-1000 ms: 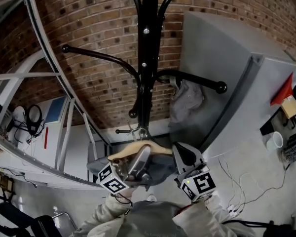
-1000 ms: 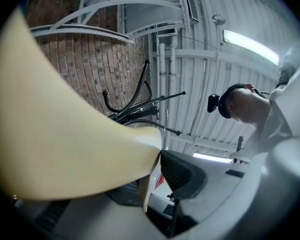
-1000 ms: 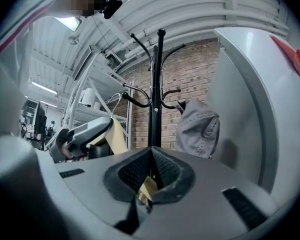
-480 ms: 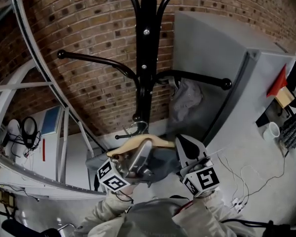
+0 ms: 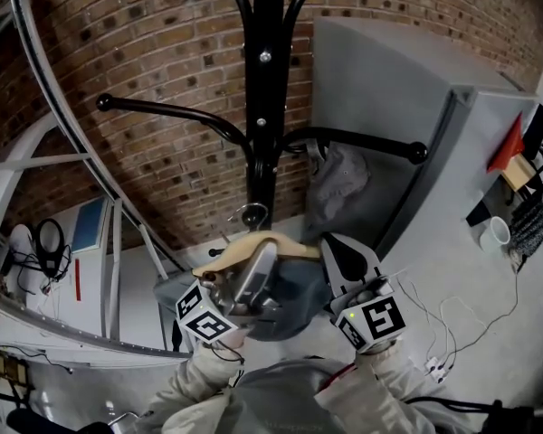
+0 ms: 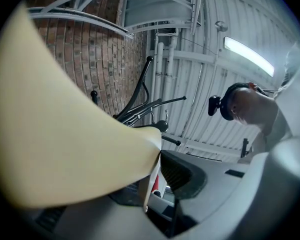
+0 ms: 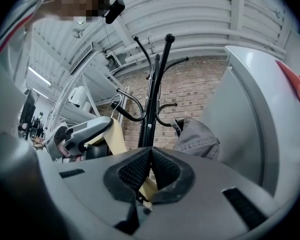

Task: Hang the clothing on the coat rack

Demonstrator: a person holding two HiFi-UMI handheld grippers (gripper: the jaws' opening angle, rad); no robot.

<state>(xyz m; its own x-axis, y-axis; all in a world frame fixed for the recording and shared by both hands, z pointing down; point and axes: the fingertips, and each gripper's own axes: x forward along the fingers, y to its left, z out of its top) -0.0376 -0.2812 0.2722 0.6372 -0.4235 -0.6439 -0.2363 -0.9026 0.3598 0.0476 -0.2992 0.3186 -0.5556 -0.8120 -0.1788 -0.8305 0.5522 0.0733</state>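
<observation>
Pale wood in both tongs: a hanger (image 5: 253, 245) held roughly level, just in front of the foot of the black coat rack (image 5: 264, 107). Left tongs (image 5: 264, 259) clamped on the hanger's left half, jaws closed against the wood; in the left gripper view fills most of the left side as a broad cream curve (image 6: 65, 134), pressed up to the dark pad at the tongs (image 6: 157, 156). Right tongs (image 5: 333, 253) pinched on the hanger's right end; in the right gripper view, ribbed pads nearly meeting at the tongs (image 7: 150, 166), with only a thin pale sliver of wood (image 7: 149, 188) caught low between them. Draped over the hanger, a dark garment (image 5: 285, 297), sagging between and below the two tongs. Rising from the hanger's middle, a metal hook (image 5: 252, 213), close beside the rack's pole and below its side arms, hung on no arm. On the rack's right arm, a grey garment (image 5: 339, 183) hanging bunched near the pole, seen again in the right gripper view (image 7: 197, 139) beside the rack (image 7: 151, 109). Behind the rack, a brick wall (image 5: 163, 43); to its right, a tall grey cabinet (image 5: 389, 98). Pale sleeves at the bottom edge of the head view, behind the marker cubes.
</observation>
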